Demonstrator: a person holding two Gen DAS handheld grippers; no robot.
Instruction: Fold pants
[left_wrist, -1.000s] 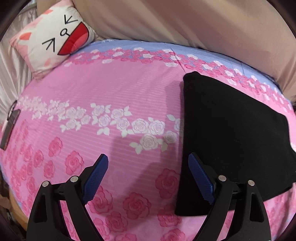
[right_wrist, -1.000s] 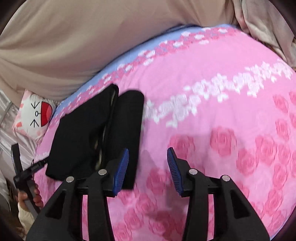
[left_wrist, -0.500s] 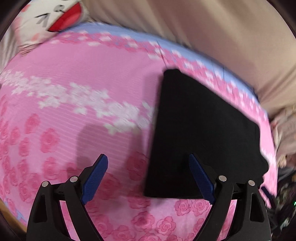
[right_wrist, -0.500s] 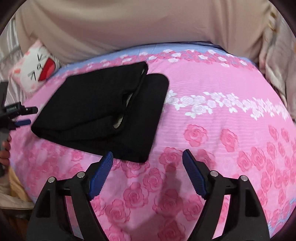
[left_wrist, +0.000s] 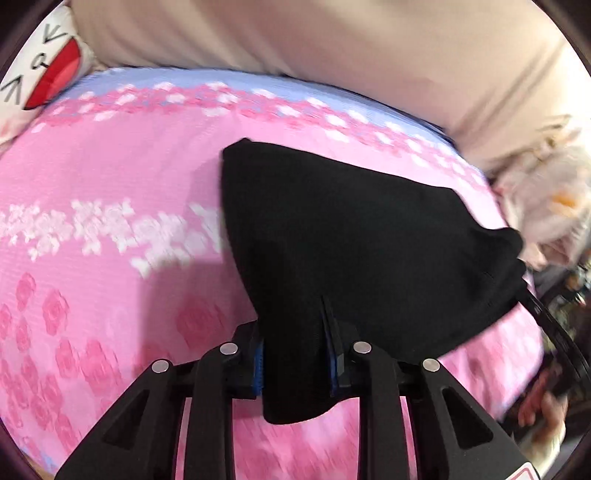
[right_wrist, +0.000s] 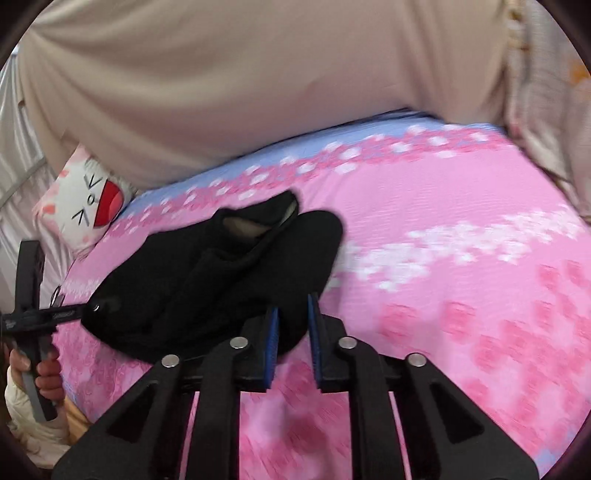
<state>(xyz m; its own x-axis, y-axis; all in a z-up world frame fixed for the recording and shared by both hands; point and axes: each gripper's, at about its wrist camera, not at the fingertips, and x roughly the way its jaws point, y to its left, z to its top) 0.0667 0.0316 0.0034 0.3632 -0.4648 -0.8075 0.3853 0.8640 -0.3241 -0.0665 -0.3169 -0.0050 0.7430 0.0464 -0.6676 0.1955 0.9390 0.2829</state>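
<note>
The black pants (left_wrist: 362, 236) lie folded on the pink rose-print bed (left_wrist: 92, 177). My left gripper (left_wrist: 297, 354) is shut on the near left corner of the pants, and the cloth rises off the bed there. In the right wrist view the pants (right_wrist: 229, 280) show as a bunched stack with a pale opening at the far end. My right gripper (right_wrist: 291, 332) is shut on the near right corner. The left gripper (right_wrist: 74, 312) also shows there, pinching the far left corner.
A white cat-face pillow (right_wrist: 85, 199) lies at the head of the bed. A beige cover (left_wrist: 314, 48) runs along the far side. A pale patterned cloth (left_wrist: 546, 199) lies at the right edge of the bed.
Both grippers were open above the bed. Both have dropped to the near edge of the pants and shut on its corners, and the cloth is lifting.
</note>
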